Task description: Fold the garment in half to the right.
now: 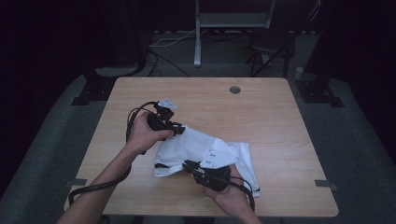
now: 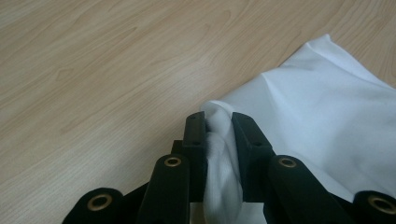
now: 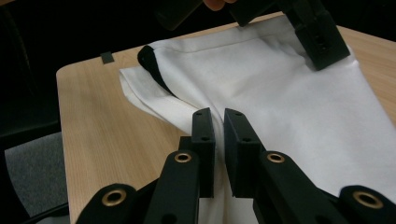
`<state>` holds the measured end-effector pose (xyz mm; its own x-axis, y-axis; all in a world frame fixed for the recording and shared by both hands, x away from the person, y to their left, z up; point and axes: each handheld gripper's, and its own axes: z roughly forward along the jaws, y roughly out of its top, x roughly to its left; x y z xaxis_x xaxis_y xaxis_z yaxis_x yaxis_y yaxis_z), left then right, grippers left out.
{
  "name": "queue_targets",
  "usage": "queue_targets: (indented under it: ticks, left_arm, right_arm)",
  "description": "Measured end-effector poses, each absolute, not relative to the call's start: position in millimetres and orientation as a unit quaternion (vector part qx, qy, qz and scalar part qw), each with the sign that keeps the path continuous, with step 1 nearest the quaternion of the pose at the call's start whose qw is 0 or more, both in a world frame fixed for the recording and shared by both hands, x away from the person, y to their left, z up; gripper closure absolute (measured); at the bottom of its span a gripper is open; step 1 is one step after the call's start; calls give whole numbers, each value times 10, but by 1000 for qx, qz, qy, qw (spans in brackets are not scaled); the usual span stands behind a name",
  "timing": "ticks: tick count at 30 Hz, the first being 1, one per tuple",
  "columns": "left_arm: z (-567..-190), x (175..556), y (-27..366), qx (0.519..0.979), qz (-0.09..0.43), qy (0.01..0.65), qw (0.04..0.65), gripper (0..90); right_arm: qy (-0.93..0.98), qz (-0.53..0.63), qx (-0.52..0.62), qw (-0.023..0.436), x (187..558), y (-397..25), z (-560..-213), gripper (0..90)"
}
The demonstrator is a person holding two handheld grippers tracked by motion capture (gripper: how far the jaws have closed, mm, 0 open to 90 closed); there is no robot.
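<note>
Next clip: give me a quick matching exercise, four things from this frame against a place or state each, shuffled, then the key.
Things:
1. left gripper
2. right gripper
3. round hole
4. white garment

States or places:
A. far side of the table top
B. spread partly folded on the wood
C. shut on a bunched fold at the cloth's far left corner
D. shut on the cloth's near edge

Pairs: 1-C, 2-D, 3-A, 4-B

I can read no word, label, brand, number or sign anywhere here, neither on the white cloth (image 1: 210,149) my grippers hold, nor on the wooden table (image 1: 261,112), nor on my grippers themselves.
</note>
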<state>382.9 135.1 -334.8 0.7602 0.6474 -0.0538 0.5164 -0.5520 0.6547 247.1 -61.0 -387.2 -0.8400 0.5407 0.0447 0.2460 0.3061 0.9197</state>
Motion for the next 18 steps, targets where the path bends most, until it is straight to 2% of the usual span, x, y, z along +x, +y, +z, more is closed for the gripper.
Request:
queue_targets:
  ticks: [18]
  left_arm:
    - [-3189,3832,1019,883,74,324,332,760]
  right_arm:
    - [775,540,289,153,2390,-1034,-3833,834]
